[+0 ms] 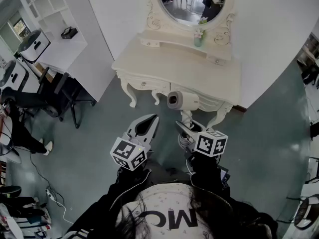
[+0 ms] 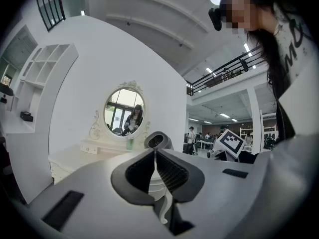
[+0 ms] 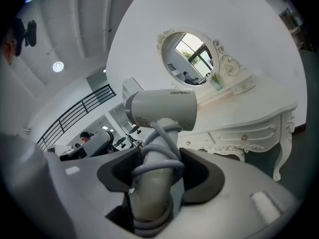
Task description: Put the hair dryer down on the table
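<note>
A pale grey hair dryer (image 1: 180,101) (image 3: 162,108) with its cord wound round the handle stands upright in my right gripper (image 1: 188,127) (image 3: 158,176), which is shut on the handle. It hangs in the air just in front of the cream dressing table (image 1: 164,66) (image 3: 249,108), near its front edge. My left gripper (image 1: 147,125) (image 2: 155,171) is to the left of the dryer, shut with nothing between its pads. In the left gripper view the dryer's barrel (image 2: 158,140) shows just beyond the jaws.
The dressing table carries an oval mirror (image 1: 192,1) and a small green bottle (image 1: 199,38) at its back edge. A white shelf unit (image 1: 55,14) and a black chair (image 1: 62,96) stand to the left. Cables lie on the grey floor (image 1: 55,198).
</note>
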A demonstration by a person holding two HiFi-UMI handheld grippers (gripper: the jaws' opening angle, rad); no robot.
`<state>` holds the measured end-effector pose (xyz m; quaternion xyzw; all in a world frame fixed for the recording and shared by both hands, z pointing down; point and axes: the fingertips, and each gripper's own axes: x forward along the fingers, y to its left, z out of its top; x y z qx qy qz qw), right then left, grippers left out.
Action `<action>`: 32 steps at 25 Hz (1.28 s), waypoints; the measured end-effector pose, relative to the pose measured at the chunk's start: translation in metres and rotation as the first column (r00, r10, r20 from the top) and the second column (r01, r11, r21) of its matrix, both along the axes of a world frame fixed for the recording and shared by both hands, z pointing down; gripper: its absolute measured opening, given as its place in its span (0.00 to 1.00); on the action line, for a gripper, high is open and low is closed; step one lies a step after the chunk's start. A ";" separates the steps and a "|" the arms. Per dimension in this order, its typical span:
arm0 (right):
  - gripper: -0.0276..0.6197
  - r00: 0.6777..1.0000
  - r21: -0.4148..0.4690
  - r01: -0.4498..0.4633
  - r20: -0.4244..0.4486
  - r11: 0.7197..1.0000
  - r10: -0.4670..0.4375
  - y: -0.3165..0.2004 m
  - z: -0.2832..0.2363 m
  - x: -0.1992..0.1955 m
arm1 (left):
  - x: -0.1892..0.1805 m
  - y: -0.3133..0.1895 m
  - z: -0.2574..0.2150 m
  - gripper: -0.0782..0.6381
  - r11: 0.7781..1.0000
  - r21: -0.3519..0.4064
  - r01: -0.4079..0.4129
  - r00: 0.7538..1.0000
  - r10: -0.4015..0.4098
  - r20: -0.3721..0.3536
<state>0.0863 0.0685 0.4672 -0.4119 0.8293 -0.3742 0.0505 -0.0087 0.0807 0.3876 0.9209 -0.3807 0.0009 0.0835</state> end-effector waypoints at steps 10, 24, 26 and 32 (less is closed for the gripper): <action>0.44 1.000 -0.009 0.015 0.023 1.000 -0.015 0.006 0.002 0.002 | 0.006 0.007 0.003 0.10 1.000 -0.009 0.007 1.000 -0.007 -0.002; 0.44 0.998 -0.030 0.059 0.010 0.998 -0.058 -0.001 0.010 -0.003 | -0.001 0.001 0.006 0.10 0.999 -0.026 0.043 0.999 -0.042 0.012; 0.44 0.998 -0.033 0.062 0.009 0.998 -0.062 -0.005 0.011 -0.005 | -0.002 -0.004 0.008 0.10 0.999 -0.031 0.045 0.999 -0.044 0.016; 0.44 0.998 -0.053 0.066 0.007 0.996 -0.065 -0.024 0.019 -0.012 | -0.011 -0.025 0.017 0.10 0.997 -0.055 0.047 0.999 -0.046 0.013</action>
